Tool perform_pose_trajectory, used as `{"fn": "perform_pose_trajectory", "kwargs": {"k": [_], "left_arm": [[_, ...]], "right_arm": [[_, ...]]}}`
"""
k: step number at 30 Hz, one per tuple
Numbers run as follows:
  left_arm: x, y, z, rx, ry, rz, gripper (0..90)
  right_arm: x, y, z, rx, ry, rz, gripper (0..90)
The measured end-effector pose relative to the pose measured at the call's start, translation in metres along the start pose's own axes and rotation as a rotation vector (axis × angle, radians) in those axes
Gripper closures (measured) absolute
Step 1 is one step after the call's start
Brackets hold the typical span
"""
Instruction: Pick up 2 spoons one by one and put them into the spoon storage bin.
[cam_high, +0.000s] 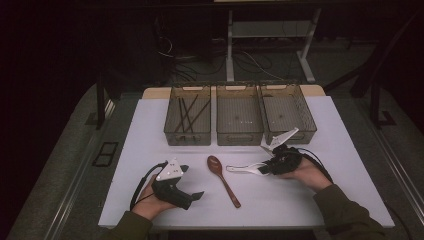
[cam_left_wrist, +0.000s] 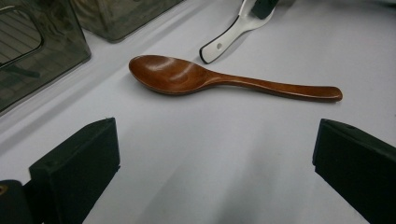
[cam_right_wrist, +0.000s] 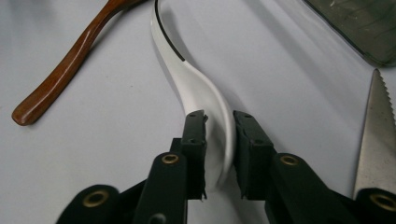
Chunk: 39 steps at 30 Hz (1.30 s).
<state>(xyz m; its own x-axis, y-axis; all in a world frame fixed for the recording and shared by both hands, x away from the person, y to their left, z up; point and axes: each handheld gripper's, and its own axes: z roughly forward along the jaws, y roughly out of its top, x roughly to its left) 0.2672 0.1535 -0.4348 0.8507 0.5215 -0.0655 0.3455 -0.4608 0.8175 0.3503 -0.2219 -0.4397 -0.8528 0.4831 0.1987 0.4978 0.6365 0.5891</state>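
Note:
A brown wooden spoon (cam_high: 223, 180) lies flat in the middle of the white table (cam_high: 150, 130), bowl toward the bins. In the left gripper view this wooden spoon (cam_left_wrist: 187, 77) lies a short way ahead of my left gripper (cam_left_wrist: 215, 154), whose jaws stand wide apart with nothing between them. From above, the left gripper (cam_high: 192, 182) rests left of the spoon. A white spoon (cam_high: 245, 169) with a black edge lies to the right. My right gripper (cam_right_wrist: 219, 130) is shut on the bowl end of the white spoon (cam_right_wrist: 187, 79), its handle pointing away; the right gripper (cam_high: 265, 169) sits low at the table.
Three dark see-through bins stand in a row at the back: the left bin (cam_high: 187, 136) holds several thin dark sticks, while the middle bin (cam_high: 239, 136) and right bin (cam_high: 295, 131) look bare. The table's front edge (cam_high: 250, 225) runs just before the forearms.

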Motion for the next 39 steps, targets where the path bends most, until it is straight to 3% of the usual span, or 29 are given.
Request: {"fn": "perform_pose_trajectory", "kwargs": {"k": [5,16,25,39], "left_arm": [[0.001,-0.001,-0.001,-0.001,0.001,-0.002,0.0],[0.003,-0.002,0.000,-0.006,0.001,0.004,0.0],[0.003,-0.002,0.000,-0.005,0.005,0.004,0.0],[0.003,-0.002,0.000,-0.005,0.005,0.003,0.0]], "right_arm": [[0.001,0.000,-0.001,-0.011,0.003,0.001,80.3],[0.001,0.001,-0.003,-0.013,-0.005,0.010,81.0],[0.001,0.003,-0.012,-0.045,-0.033,0.022,81.3],[-0.003,0.013,-0.039,-0.163,-0.080,0.050,81.4]]}}
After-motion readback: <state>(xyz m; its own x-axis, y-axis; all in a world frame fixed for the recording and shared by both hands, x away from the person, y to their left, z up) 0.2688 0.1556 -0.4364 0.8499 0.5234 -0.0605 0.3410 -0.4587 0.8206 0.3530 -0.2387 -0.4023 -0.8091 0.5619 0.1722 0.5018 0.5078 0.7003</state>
